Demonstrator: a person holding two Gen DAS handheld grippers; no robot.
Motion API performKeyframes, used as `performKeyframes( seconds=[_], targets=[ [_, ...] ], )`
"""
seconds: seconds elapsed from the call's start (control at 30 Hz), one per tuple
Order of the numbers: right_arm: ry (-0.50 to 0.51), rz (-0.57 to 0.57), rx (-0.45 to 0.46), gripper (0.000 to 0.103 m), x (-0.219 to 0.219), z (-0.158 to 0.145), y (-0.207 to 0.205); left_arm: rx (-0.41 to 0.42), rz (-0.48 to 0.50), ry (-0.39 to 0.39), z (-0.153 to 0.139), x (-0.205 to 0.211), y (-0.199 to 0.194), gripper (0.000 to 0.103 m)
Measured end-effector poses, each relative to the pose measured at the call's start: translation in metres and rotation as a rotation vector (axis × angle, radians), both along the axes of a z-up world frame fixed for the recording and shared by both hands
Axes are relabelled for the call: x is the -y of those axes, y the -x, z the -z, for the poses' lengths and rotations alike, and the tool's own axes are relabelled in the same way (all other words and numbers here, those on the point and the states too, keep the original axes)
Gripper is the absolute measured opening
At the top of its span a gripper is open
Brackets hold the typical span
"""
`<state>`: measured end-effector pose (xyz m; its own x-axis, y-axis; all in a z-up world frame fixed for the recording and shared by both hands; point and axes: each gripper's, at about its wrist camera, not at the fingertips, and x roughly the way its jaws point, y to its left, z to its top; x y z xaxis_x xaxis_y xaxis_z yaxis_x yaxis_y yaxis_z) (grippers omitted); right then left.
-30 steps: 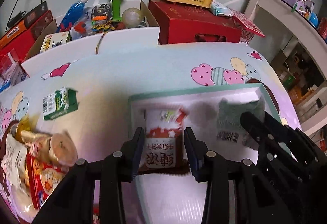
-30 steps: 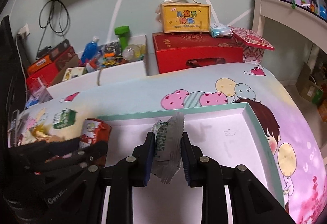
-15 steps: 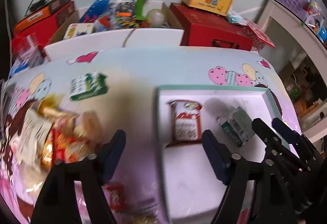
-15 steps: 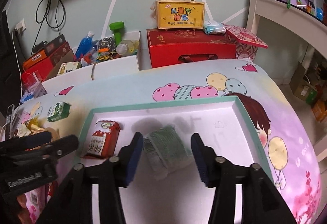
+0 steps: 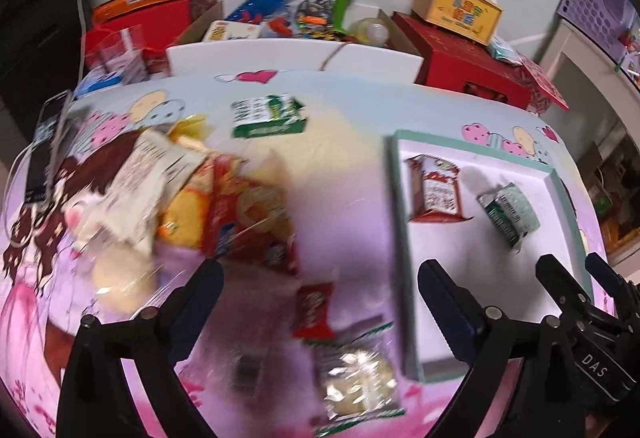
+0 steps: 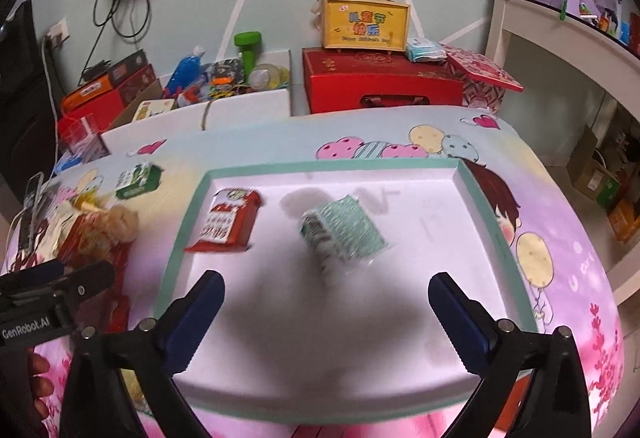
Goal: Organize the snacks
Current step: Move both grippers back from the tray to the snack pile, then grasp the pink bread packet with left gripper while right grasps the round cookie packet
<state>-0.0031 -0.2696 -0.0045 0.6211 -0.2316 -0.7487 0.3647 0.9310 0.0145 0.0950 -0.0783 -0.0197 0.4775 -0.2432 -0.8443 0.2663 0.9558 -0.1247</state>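
A red-and-white snack packet (image 6: pixel 226 222) lies flat in the left part of the teal-rimmed white tray (image 6: pixel 476 194), at centre frame in the right wrist view. A green-and-white wrapped snack (image 6: pixel 344 234) lies tilted just right of it, apart from it. At left frame, outside the tray, a green milk carton (image 6: pixel 138 180) lies on its side above a blurred heap of snack bags (image 5: pixel 224 206).

2 packets (image 6: pixel 230 220) in tray (image 6: pixel 478 198); pile (image 5: pixel 192 198) left.

Both claws, left (image 5: pixel 320 290) and right (image 6: pixel 326 298), look black-framed with blue pads, silver screws, white lettering.
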Motion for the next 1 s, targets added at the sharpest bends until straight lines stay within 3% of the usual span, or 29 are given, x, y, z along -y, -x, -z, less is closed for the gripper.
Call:
performKeyframes(
  seconds=[0.23,0.57,1.0],
  targets=[
    [0.005,-0.030,0.019,0.103,-0.029,-0.003,0.017,0.018,-0.053,-0.016,0.001,-0.036,0.017,0.098],
    [-0.027,-0.168,0.024,0.103,-0.084,-0.003,0.030,-0.023,-0.122,-0.012,0.011,-0.080,0.037,0.098],
    [-0.082,-0.237,-0.132,0.103,-0.121,0.037,0.026,-0.135,-0.112,-0.004,0.043,-0.086,0.035,0.098]
  ],
)
